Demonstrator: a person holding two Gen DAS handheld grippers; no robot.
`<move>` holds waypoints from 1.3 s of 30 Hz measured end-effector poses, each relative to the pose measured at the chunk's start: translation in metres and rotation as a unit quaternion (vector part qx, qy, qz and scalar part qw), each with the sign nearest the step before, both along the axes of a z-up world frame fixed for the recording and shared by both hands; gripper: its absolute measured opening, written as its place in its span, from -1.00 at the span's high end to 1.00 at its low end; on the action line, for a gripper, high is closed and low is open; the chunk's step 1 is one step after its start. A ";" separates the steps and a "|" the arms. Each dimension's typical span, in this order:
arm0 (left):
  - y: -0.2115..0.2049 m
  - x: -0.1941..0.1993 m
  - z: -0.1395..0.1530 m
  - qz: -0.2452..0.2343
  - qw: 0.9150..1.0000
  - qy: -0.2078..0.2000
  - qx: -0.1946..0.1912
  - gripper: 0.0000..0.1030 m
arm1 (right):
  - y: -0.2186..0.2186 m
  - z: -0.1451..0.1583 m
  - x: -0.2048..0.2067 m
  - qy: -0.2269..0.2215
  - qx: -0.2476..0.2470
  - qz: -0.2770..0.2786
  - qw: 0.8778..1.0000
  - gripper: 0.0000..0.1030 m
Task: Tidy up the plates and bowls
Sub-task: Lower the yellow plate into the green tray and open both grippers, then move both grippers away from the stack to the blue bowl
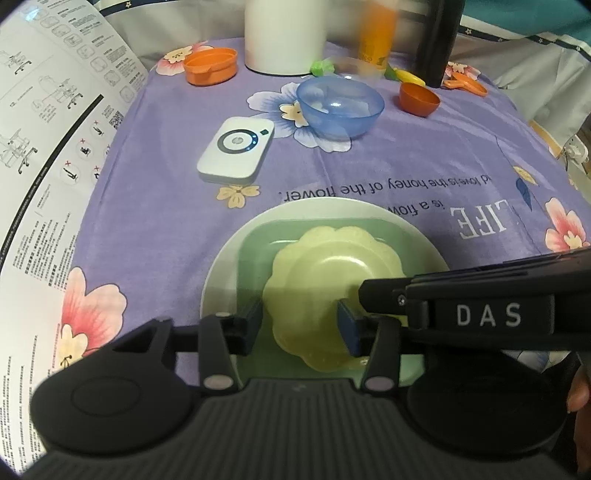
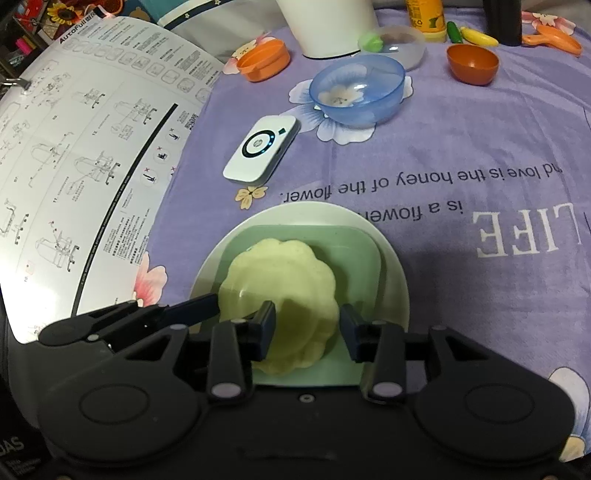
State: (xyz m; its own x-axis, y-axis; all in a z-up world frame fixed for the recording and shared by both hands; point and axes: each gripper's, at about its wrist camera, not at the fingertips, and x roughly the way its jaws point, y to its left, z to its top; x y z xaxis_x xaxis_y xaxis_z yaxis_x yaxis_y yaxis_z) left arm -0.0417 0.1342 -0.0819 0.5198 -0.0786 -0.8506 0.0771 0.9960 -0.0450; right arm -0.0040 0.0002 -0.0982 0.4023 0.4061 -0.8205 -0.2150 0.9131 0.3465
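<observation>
Your desk (image 1: 424, 166) carries a purple floral cloth with upside-down lettering; a large printed instruction sheet (image 1: 48, 129) lies along its left side.

At the near edge you have a stack — a white round plate (image 1: 225, 273) at the bottom, a green square plate (image 1: 258, 243) on it, and a pale yellow scalloped bowl (image 1: 325, 266) on top.

Farther back stands a white cylinder (image 1: 284, 33), with an orange lidded container (image 1: 210, 66) to its left and a dark bottle (image 1: 439, 40) to its right. A blue translucent bowl (image 1: 340, 107) sits mid-cloth, well apart from the stack. A white device with a dark ring (image 1: 236, 151) lies between the blue bowl and the stack, to the left. A small orange bowl (image 1: 419, 99) rests right of the blue bowl.

Your left hand-held gripper (image 1: 299, 328) straddles the near rim of the yellow bowl — jaws spread, the pads not visibly pressing on it. Your right hand-held gripper (image 2: 308, 332) stands over the same bowl's near right part; its left pad overlaps the bowl and its right pad sits just beside the edge, jaws apart with no clear pinch. In the left wrist view, its black finger lies across the bowl's right side.
</observation>
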 end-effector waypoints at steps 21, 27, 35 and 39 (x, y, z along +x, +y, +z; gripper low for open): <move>0.023 -0.009 0.029 0.058 0.997 -0.052 -0.012 -1.00 | -0.033 0.030 -0.008 -0.066 -0.001 -0.042 0.997 -1.00; 0.017 -0.006 0.032 0.059 0.997 -0.048 -0.004 -1.00 | -0.039 0.032 -0.009 -0.068 0.005 -0.046 0.997 -1.00; 0.005 -0.001 0.036 0.052 0.997 -0.048 0.012 -1.00 | -0.049 0.032 -0.009 -0.068 0.016 -0.066 0.995 -1.00; -0.004 0.003 0.037 0.045 0.998 -0.048 0.024 -1.00 | -0.056 0.031 -0.006 -0.067 0.022 -0.075 0.995 -1.00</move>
